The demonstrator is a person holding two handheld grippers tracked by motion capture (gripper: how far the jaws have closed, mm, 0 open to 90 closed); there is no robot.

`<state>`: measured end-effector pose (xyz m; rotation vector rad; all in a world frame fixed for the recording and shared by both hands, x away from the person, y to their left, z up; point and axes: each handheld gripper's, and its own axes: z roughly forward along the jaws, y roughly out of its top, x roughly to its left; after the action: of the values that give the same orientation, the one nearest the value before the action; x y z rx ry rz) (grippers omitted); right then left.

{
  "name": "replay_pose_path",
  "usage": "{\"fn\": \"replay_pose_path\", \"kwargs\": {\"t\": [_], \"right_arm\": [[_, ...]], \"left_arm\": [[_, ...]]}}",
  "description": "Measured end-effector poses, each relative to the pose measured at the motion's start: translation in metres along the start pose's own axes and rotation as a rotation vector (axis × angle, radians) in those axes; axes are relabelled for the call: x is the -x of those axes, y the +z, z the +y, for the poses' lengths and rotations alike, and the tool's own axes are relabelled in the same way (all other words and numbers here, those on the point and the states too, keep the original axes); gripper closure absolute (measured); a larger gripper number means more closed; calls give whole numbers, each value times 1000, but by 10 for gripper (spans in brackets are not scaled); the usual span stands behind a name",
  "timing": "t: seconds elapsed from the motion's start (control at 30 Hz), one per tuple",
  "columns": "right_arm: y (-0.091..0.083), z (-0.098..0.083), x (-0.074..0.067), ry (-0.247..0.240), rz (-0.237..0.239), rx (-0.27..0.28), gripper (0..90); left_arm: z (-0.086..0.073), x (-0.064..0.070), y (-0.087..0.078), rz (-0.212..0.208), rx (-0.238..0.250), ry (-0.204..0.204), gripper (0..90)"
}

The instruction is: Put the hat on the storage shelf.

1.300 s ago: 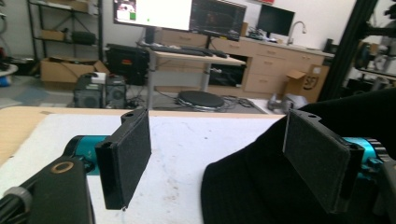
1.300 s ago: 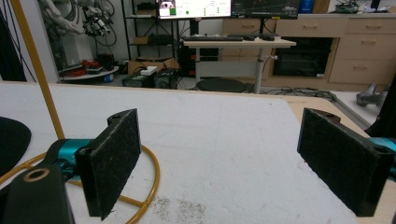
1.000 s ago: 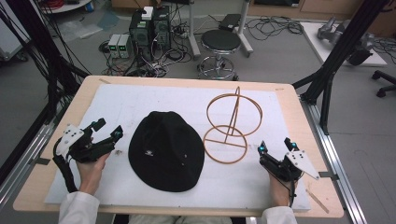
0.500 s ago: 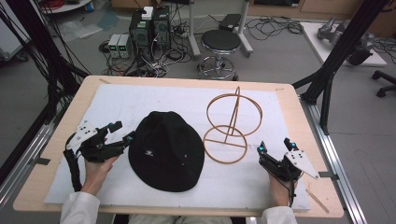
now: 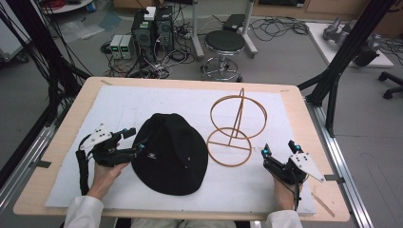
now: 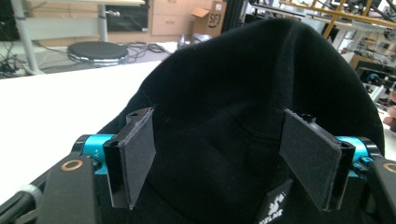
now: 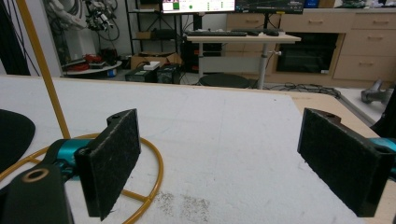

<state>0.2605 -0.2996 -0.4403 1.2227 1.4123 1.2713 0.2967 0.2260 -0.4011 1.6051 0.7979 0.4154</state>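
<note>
- Hat [image 5: 170, 154], black and soft, lies on the white mat [image 5: 142, 104] that covers the desk [image 5: 62, 123], left of centre and toward the near edge in the high view.
- Just right of it in that view stands a stand of orange wire [image 5: 236, 127]: a flat ring on the mat with an upright ring above it.
- Left gripper [image 5: 134, 141] lies at the hat's left rim, held by the person's left hand [image 5: 107, 166], its jaws apart and their tips at the brim; I cannot tell there whether they touch the cloth.
- Right gripper [image 5: 280, 149] sits at the near right, well apart from the hat and near the stand's base ring, its jaws spread with only mat between them.
- Left gripper view: the black crown rises close ahead between the two dark pads [image 6: 137, 156], which stand wide and do not press on it; the jaws have just been closing a little.
- Right gripper view: both pads stand far apart over bare mat; the orange ring passes behind the left pad, and the hat's edge shows at far left.
</note>
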Motion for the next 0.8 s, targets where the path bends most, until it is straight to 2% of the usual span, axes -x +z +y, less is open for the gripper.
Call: {"fn": "replay_pose_path", "kwargs": {"t": [0.17,0.23,0.4,0.43,0.53,0.63,0.8], "right_arm": [[0,0,0,0,2,-3,125],[0,0,0,-5,4,-4,125],[0,0,0,-6,5,-3,126],[1,0,0,-4,7,-6,126],[1,0,0,-4,8,-6,125],[0,0,0,-7,8,-5,125],[0,0,0,-11,7,-3,125]], "left_arm": [[-3,4,6,-24,-25,0,275],[-5,6,10,-35,-52,12,274],[-10,12,18,-46,-80,27,275],[-11,14,21,-40,-79,45,281],[-12,17,25,-33,-74,61,285],[-14,18,29,-34,-76,63,303],[-16,20,32,-30,-72,78,389]]}}
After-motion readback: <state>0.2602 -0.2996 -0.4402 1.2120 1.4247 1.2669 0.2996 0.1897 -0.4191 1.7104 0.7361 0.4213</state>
